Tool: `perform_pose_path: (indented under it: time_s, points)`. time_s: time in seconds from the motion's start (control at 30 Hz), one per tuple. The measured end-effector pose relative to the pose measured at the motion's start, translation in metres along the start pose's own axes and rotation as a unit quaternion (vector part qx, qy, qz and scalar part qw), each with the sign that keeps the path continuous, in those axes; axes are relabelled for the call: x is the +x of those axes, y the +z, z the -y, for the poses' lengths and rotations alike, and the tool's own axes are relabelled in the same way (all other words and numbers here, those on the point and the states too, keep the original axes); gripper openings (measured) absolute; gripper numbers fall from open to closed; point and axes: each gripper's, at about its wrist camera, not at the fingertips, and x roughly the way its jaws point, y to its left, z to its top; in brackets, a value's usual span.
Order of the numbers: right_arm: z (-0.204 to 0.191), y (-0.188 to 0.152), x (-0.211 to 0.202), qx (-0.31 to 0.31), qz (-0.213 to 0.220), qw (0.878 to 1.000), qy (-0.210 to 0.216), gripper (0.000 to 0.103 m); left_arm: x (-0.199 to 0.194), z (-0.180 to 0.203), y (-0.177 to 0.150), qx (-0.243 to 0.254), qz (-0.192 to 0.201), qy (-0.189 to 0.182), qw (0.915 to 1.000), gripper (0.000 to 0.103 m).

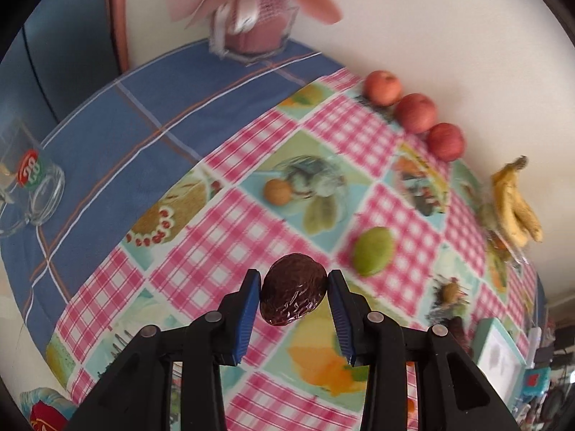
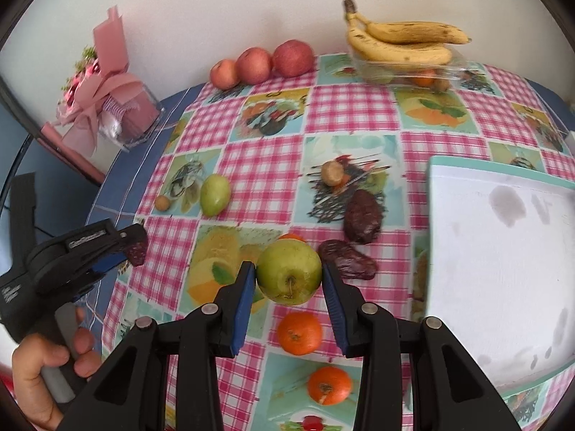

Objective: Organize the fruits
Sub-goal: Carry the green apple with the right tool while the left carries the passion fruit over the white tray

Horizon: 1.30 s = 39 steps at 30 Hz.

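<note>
My left gripper (image 1: 293, 280) is shut on a dark wrinkled avocado (image 1: 293, 289), held above the checked tablecloth; the same gripper (image 2: 134, 248) shows at the left of the right wrist view. My right gripper (image 2: 289, 274) is shut on a green apple (image 2: 289, 273). Below it lie two oranges (image 2: 299, 333) (image 2: 329, 384). Two more dark avocados (image 2: 363, 221) (image 2: 346, 259) rest beside a white board (image 2: 503, 262). A green pear-like fruit (image 1: 372, 250) (image 2: 214, 194) and a small brown fruit (image 1: 277, 191) (image 2: 162, 202) lie on the cloth.
Three red apples (image 1: 415, 113) (image 2: 257, 64) line the wall. Bananas (image 1: 514, 204) (image 2: 402, 41) sit on a clear tray with more fruit. A pink flower box (image 1: 255, 25) (image 2: 111, 107) stands at the back, a glass mug (image 1: 28, 194) at the left. A hand (image 2: 46, 377) holds the left gripper.
</note>
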Motion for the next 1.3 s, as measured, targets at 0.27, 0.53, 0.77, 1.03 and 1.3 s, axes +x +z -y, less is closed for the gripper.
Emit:
perform_pose_path:
  time_s: [0.27,0.53,0.77,1.03,1.3]
  points:
    - [0.062,0.008,-0.025,0.074,0.033,0.996,-0.048,0.04,-0.018,0.057,-0.024,0.085,0.007,-0.046,0.9953,0.041]
    - [0.148,-0.002,-0.047,0.183,0.048,0.975,-0.113,0.04,-0.015,0.121,-0.071,0.178,-0.03,-0.098,0.9788,0.041]
    - [0.202,-0.012,-0.07,0.252,0.067,0.952,-0.159,0.04,-0.019,0.181,-0.123,0.286,-0.049,-0.14,0.9465,0.041]
    - [0.235,-0.019,-0.095,0.294,0.094,0.934,-0.18,0.04,-0.022,0.225,-0.177,0.376,-0.068,-0.191,0.9041,0.041]
    - [0.241,-0.022,-0.092,0.297,0.088,0.934,-0.176,0.04,-0.013,0.244,-0.205,0.411,-0.072,-0.199,0.8867,0.041]
